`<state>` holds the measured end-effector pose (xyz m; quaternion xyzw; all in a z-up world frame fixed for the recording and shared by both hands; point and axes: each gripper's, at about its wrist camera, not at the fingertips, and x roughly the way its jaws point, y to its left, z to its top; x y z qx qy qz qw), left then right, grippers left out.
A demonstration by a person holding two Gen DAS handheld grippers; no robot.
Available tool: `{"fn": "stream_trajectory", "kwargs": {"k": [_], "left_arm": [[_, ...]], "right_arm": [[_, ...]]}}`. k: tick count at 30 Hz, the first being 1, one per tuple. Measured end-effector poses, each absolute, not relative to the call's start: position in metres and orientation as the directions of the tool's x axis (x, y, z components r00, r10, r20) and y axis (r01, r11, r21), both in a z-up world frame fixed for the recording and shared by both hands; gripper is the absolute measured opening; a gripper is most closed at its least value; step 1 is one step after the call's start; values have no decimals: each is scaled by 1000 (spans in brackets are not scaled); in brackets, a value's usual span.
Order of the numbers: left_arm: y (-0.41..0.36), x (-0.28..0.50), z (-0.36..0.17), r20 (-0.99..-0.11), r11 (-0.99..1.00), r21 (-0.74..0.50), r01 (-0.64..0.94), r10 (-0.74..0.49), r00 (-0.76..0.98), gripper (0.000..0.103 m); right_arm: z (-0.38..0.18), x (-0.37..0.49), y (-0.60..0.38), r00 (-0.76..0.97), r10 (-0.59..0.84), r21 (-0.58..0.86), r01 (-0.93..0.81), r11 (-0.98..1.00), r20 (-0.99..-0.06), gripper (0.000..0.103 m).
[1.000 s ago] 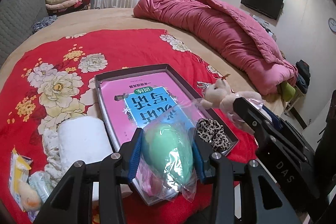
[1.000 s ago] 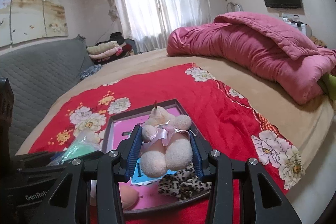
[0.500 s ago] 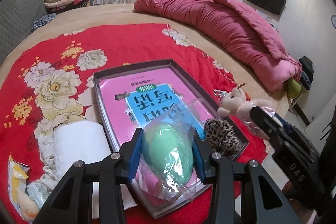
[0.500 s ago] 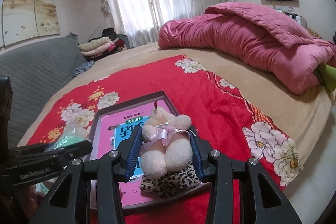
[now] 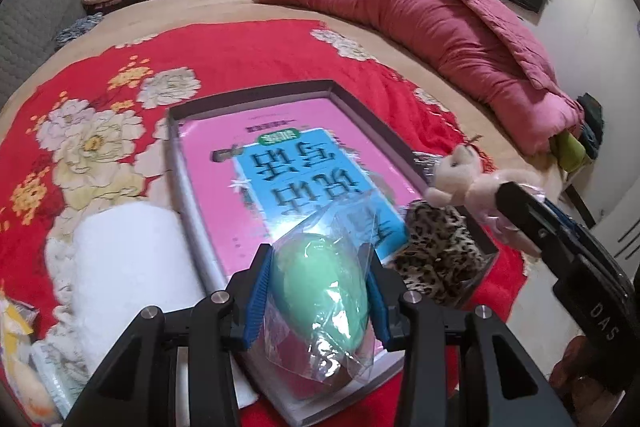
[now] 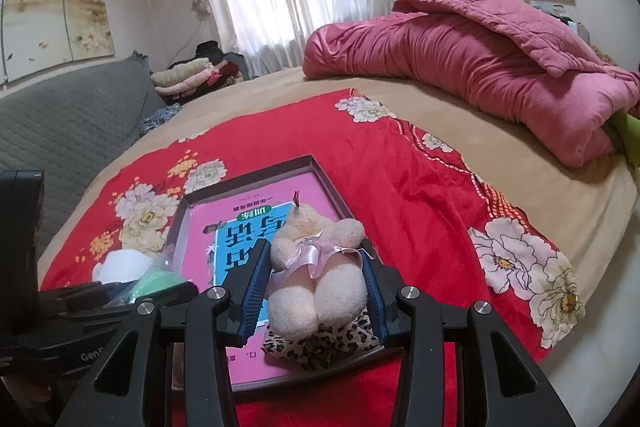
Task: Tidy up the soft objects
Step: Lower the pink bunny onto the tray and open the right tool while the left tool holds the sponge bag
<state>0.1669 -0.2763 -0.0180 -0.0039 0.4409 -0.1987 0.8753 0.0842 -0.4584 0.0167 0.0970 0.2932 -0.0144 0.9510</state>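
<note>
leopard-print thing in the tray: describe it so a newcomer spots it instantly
On the red floral blanket lies a dark-rimmed tray holding a pink book. At the tray's near right corner, beside the book's blue panel, sits the leopard-print fabric piece. It is the only spotted brown-and-black item there.

We see lots of bare pink book cover (image 5: 224, 179) inside the tray (image 5: 248, 98). The leopard cloth (image 5: 440, 251) fills its near corner, and a white roll (image 5: 120, 267) sits just beside it.
</note>
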Motion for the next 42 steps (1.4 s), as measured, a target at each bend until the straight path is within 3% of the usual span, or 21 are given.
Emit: {"fn": "stream_trajectory", "kwargs": {"k": [13,25,34,42], "left_arm": [[-319,149,-24,-757,839,-225,495,-471,453,43],[-336,148,-36,-776,822,-197,534,-464,428,44],[-343,163,-40,-793,827,-178,532,-441,420,44],[-350,171,-50,-818,840,-164,518,-409,404,45]], "right_arm": [[14,86,-464,817,28,191,101,976,-575,45],[-12,105,-477,716,66,230,134,964,-694,46],[-23,105,-487,697,78,271,171,947,-713,51],[-19,99,-494,722,66,293,193,937,-689,63]]}}
